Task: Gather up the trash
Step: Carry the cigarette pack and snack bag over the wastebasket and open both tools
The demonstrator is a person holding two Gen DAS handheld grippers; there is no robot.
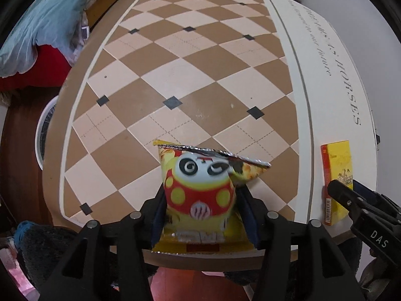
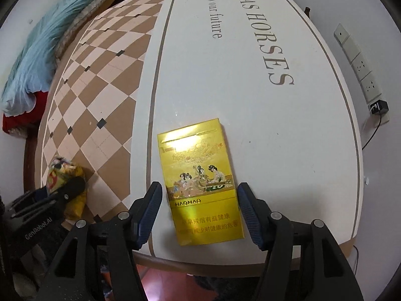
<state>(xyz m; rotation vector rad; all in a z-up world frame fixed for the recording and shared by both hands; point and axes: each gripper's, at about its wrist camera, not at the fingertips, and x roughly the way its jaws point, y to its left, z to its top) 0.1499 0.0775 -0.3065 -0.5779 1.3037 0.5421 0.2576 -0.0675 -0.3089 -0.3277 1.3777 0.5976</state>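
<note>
Two blue-padded fingers of the left gripper [image 1: 200, 208] pinch one crinkly foil snack bag [image 1: 200, 190] at the near edge of the table [image 1: 175, 80]; the bag is yellow with a red, spotted cartoon figure and a torn silver top seam, and its sides bulge between the pads. One flat, glossy yellow cigarette pack [image 2: 200, 183] lies on the table's white strip, printed with seated figures and the word HAOMAO. The right gripper [image 2: 198, 213] stands spread wide, one ribbed blue pad on each side of the pack's lower half, neither touching it as far as the view shows. So there are two pieces of trash: one bag held, one pack lying loose, well apart across the table's near end. The tabletop is smooth, with a tan and cream diamond check dotted with small dark squares, beside a white band with grey lettering. One white power strip [image 2: 358, 62] hangs on the wall, with one black plug [image 2: 379, 106] at its lower end.
</note>
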